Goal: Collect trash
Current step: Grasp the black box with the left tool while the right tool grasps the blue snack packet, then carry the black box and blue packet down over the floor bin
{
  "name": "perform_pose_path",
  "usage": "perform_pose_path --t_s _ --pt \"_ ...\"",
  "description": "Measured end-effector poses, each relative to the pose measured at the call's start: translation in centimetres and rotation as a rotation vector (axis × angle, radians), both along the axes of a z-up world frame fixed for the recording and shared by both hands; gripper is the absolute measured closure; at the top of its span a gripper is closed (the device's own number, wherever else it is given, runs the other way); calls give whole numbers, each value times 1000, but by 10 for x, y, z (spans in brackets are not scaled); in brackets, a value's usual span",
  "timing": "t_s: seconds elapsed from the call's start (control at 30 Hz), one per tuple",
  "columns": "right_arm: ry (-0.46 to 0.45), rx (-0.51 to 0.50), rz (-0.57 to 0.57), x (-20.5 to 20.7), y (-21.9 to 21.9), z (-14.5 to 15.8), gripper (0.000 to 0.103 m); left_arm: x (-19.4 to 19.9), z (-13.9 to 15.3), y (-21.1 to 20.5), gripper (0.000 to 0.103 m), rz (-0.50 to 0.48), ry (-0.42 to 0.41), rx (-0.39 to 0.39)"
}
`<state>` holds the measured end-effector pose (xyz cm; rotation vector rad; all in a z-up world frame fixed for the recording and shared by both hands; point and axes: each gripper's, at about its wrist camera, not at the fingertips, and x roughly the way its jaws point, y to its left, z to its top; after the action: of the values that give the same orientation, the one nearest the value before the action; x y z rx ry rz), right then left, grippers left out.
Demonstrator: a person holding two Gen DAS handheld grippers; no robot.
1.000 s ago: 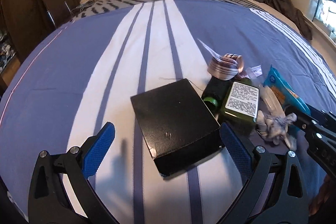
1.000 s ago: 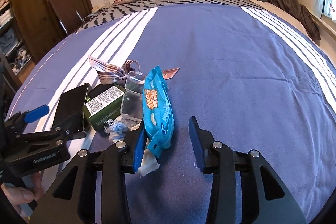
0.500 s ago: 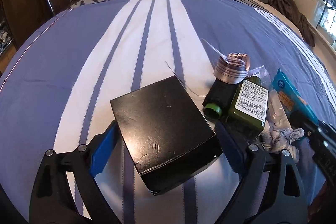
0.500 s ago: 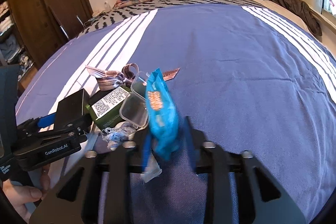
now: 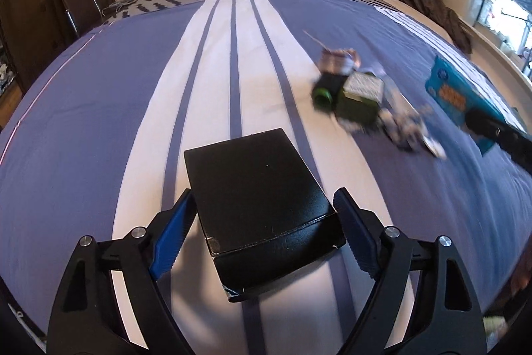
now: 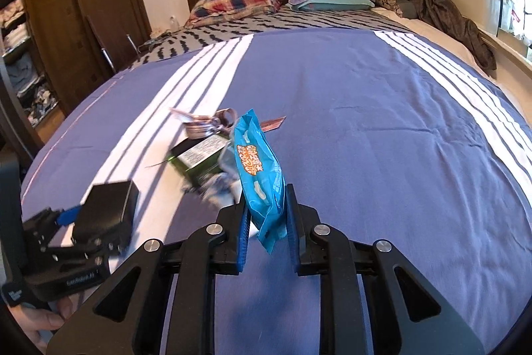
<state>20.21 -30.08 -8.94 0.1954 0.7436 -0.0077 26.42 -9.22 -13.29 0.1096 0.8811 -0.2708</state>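
In the left wrist view we see our left gripper [image 5: 262, 222] with its jaws set around a black box [image 5: 256, 188]; they have just been closing, and both blue pads [image 5: 171, 240] now lie against the box's two sides, so we read it as clamped on the box. The box sits between the fingers, its far edge reaching ahead of the tips over the striped bedspread [image 5: 99, 122]. Ahead and to the right of this gripper lies a blurred heap: a green bottle [image 5: 360, 98] with a white label, a dark cap end just left of it, a striped ribbon [image 5: 337, 60] beyond, and crumpled paper [image 5: 405, 125] to its right. Farther right a blue snack packet [image 5: 452, 92] shows, with the dark tip of the other gripper across its near end. In the right wrist view our right gripper [image 6: 267, 220] is clamped on that blue snack packet [image 6: 257, 165]; its jaws have just been closing, and the packet stands up between the pads, its upper end reaching ahead of the tips. Left of this gripper and a little ahead lie the green bottle [image 6: 199, 158] and the ribbon [image 6: 206, 123]. Far to the left, the left gripper [image 6: 99, 215] holds the black box [image 6: 108, 207], and below it we see a hand [image 6: 43, 321] at the frame's edge.
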Motion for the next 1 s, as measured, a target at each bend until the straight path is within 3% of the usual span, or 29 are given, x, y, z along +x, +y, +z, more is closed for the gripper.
perform_pose_path --t_s 0.43,0.67,1.0 --pt "-11 3 41 -102 32 11 83 -129 16 33 23 -43 -31 -41" --pt "-34 -9 47 -154 44 15 83 -180 25 42 23 -82 -81 -49" --pt "-17 2 105 -211 68 5 83 -231 8 57 23 -127 -50 -80"
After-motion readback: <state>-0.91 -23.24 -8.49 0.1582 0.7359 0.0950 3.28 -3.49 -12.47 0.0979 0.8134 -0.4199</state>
